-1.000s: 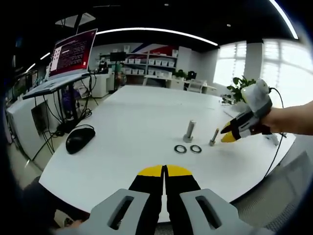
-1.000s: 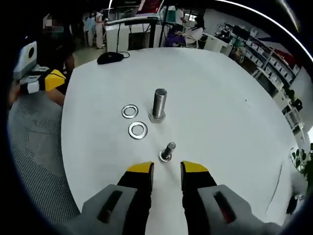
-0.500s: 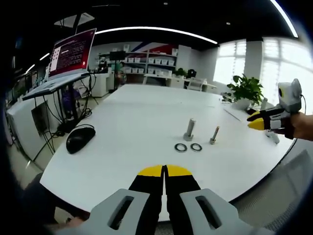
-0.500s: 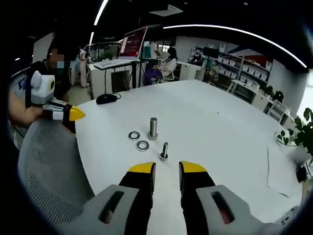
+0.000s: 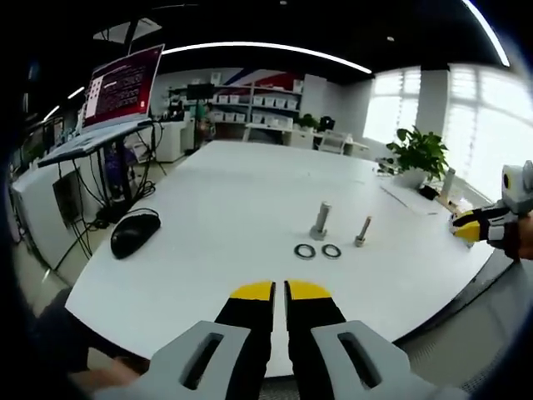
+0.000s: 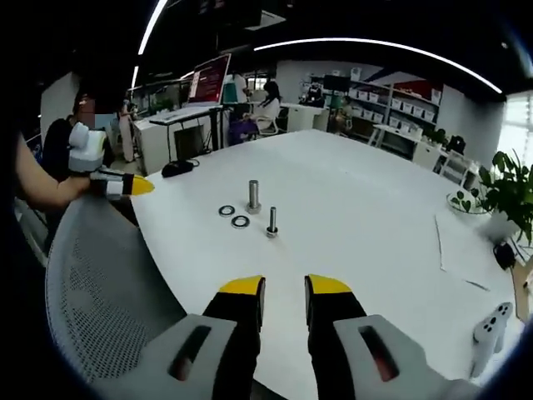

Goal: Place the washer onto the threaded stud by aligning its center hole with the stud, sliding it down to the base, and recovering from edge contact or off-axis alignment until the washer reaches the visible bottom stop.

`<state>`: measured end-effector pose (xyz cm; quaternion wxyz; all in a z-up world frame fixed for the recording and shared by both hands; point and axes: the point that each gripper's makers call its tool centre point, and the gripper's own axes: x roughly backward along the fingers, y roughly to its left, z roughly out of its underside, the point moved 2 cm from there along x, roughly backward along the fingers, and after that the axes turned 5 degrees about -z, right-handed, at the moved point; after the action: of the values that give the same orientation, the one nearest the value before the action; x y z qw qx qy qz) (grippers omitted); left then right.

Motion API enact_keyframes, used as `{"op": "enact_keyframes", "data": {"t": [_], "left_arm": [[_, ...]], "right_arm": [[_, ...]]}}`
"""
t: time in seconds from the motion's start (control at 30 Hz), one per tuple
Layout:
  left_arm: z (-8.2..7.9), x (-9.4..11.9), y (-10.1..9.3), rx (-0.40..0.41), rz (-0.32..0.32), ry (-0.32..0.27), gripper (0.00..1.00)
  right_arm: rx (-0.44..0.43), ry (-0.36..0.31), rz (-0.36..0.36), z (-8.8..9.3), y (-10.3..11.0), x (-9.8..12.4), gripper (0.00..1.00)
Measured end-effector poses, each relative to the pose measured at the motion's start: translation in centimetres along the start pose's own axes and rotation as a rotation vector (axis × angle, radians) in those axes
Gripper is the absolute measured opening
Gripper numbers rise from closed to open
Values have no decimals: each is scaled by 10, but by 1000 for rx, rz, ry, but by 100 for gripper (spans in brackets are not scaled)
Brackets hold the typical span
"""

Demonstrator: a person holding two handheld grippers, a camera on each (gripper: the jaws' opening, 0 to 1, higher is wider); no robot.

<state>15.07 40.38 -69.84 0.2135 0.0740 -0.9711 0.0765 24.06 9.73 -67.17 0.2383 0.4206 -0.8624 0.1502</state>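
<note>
Open-plan office, white round table (image 5: 241,200); bright windows (image 5: 475,117), wall shelving (image 5: 250,104), ceiling light strip (image 5: 266,52)

Two flat metal washers (image 5: 305,251) (image 5: 331,250) lie side by side on the white desk (image 5: 225,200), apart from each other and nearer its front edge than the studs. Behind them a thick threaded stud (image 5: 321,222) stands upright on its hex head; a thinner stud (image 5: 362,231) stands upright just beside it.
</note>
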Motion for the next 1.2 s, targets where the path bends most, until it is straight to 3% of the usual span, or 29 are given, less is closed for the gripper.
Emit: {"op": "enact_keyframes", "data": {"t": [0.07, 0.27, 0.5, 0.53, 0.57, 0.73, 0.77, 0.87, 1.0, 1.1, 1.2], "left_arm": [[8, -1, 0, -28, -5, 54, 4], [6, 0, -1, -25, -11, 49, 4], [7, 0, 0, -32, -13, 57, 5], [10, 0, 0, -43, -18, 78, 5], [13, -1, 0, -50, -20, 91, 7], [13, -1, -1, -59, -17, 100, 7], [14, -1, -1, -63, -15, 105, 7], [14, -1, 0, -60, -16, 104, 7], [15, -1, 0, -64, -17, 113, 7], [16, -2, 1, -67, -20, 120, 7], [17, -1, 1, -65, -23, 122, 7]], "right_arm": [[70, -10, 39, -4, -5, 3, 22], [147, 16, 66, 0, -11, 8, 22], [147, 47, 112, 22, -29, 16, 22], [106, 35, 123, 26, -31, 18, 22], [90, 14, 123, 27, -31, 18, 23], [70, 58, 121, 49, -29, 16, 24], [33, 41, 128, 46, -30, 18, 24], [42, 8, 146, 34, -30, 22, 24], [86, -26, 115, 18, -13, 21, 23], [137, -28, 95, 15, -4, 17, 23], [224, 27, 54, 25, 4, 11, 23]]}}
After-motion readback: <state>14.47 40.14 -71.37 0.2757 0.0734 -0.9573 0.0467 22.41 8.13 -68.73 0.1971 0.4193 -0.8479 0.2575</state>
